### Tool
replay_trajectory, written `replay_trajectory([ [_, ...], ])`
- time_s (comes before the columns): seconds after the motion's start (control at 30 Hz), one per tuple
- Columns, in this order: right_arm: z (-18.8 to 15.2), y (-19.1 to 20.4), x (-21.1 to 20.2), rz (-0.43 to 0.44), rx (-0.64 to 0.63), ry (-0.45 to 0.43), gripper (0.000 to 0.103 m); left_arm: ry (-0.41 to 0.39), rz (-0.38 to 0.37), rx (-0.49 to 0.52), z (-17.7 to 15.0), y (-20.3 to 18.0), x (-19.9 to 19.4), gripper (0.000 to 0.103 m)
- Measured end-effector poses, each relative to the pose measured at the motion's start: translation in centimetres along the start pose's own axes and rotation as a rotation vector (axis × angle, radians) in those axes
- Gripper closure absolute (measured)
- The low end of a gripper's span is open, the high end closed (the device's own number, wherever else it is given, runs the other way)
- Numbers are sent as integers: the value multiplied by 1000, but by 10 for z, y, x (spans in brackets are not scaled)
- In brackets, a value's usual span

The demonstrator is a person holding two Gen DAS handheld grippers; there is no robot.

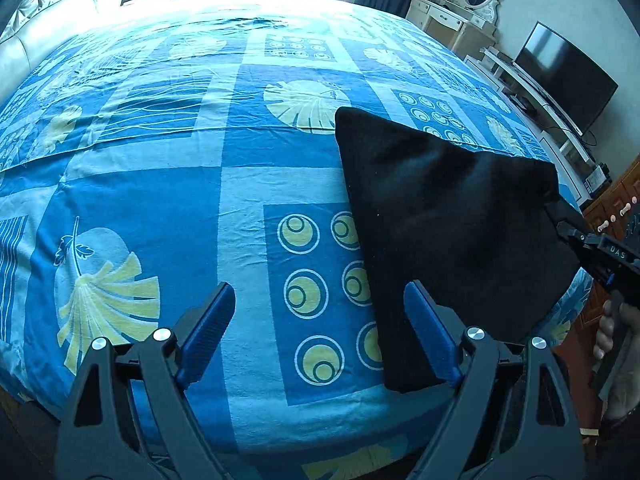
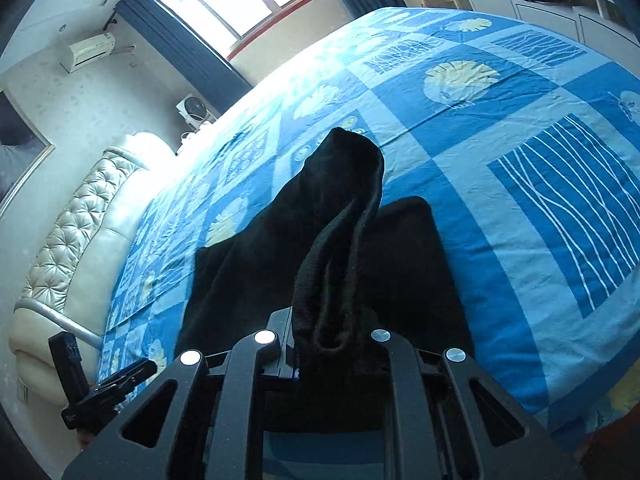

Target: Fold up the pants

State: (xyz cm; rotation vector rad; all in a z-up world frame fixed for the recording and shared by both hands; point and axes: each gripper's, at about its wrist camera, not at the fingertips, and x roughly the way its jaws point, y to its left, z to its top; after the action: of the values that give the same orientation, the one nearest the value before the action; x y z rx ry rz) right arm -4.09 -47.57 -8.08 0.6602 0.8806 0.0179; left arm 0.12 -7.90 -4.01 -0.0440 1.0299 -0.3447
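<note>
Left gripper (image 1: 320,332), nearest in its own view, stands wide with nothing between its blue pads (image 1: 208,320); it hangs over the near edge of the bed (image 1: 248,412), with the right-hand pad overlapping the lower left corner of the pants (image 1: 448,216).

Right gripper (image 2: 326,338) is clamped almost closed on a bunched fold of the black cloth, lifting it into a ridge (its pad faces are hidden by fabric). In the left view it pinches the right corner.

The pants lie folded, dark, on the near right part of the bed.

To do this step well, I judge the left gripper should close on the near corner at matching height, so both corners lift evenly and the fold line stays straight.

Room: the bedspread (image 1: 160,160) to the left and beyond is open and flat. The right bed edge is close to the pants; a TV (image 1: 568,84) and dresser (image 1: 448,20) stand well apart beyond.
</note>
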Motion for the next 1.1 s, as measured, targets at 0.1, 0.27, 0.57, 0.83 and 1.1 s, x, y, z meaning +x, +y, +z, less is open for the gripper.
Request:
replay_trajectory([
  [0.1,-12,-28,13,39,78,24,89,24,-11,3,-4,-11,11,17],
  [0.27,-14,-37,15,85,118,25,88,29,-3,-14,-9,-14,20,17],
  [0.57,-17,-48,14,130,162,29,88,22,-1,-21,-10,-11,16,16],
  [0.83,-17,-48,13,132,163,30,88,22,3,-17,-12,-8,14,16],
  [1.1,-18,-47,9,133,163,27,88,24,6,-15,-13,-6,12,16],
])
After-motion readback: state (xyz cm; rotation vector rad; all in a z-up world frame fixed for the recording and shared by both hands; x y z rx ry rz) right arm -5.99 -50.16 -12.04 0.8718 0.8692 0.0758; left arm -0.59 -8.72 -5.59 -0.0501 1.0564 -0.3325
